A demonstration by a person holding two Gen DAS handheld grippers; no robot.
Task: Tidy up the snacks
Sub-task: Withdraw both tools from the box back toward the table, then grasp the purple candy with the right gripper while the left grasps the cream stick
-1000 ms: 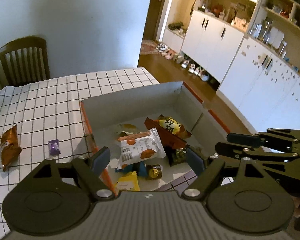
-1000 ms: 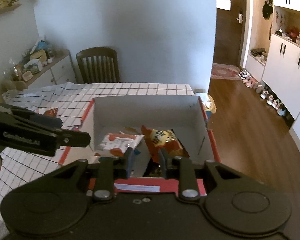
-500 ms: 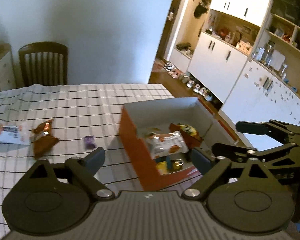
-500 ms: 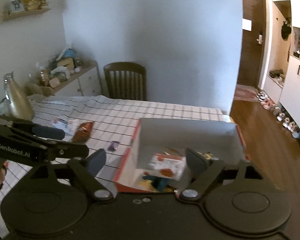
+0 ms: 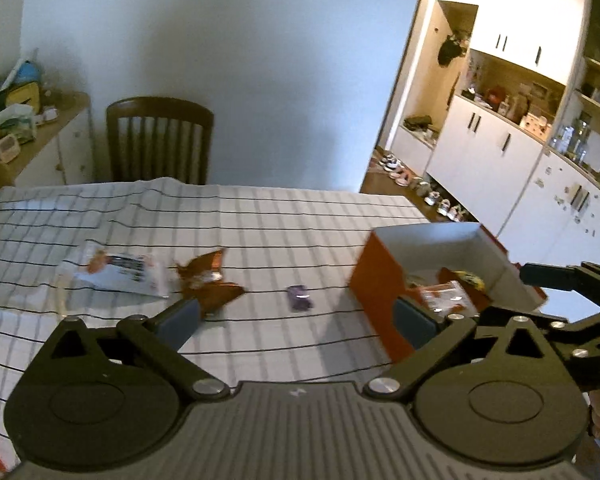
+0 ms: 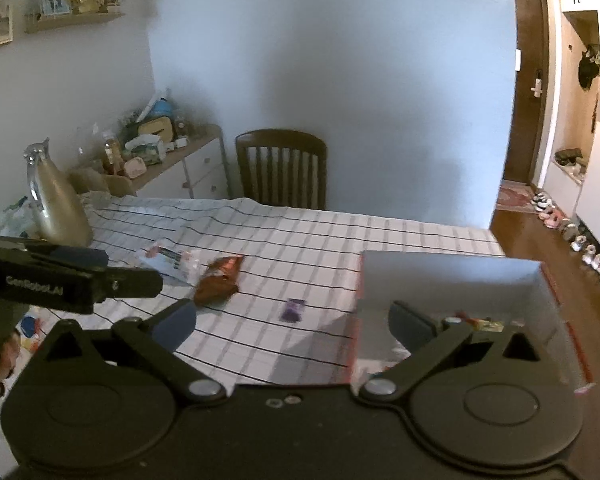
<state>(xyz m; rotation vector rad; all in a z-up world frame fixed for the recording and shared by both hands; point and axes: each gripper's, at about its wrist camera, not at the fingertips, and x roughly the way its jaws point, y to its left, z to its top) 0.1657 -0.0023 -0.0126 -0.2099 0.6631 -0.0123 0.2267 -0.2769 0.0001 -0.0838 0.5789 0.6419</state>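
An orange box with a white inside stands at the table's right end and holds several snack packets. On the checked cloth to its left lie a small purple candy, a brown packet and a white packet. My left gripper hangs above the cloth in front of the candy. Its jaws are opening with nothing between them. My right gripper hovers beside the box's left wall, jaws opening too, with nothing in them.
A wooden chair stands at the table's far side. A cluttered sideboard and a gold bottle are at the far left. White cabinets and shoes on the floor lie beyond the table's right edge.
Both grippers drew back from over the box and swung left, so the box now sits at the right. The right jaws went from nearly shut to wide. Loose snacks came into view.
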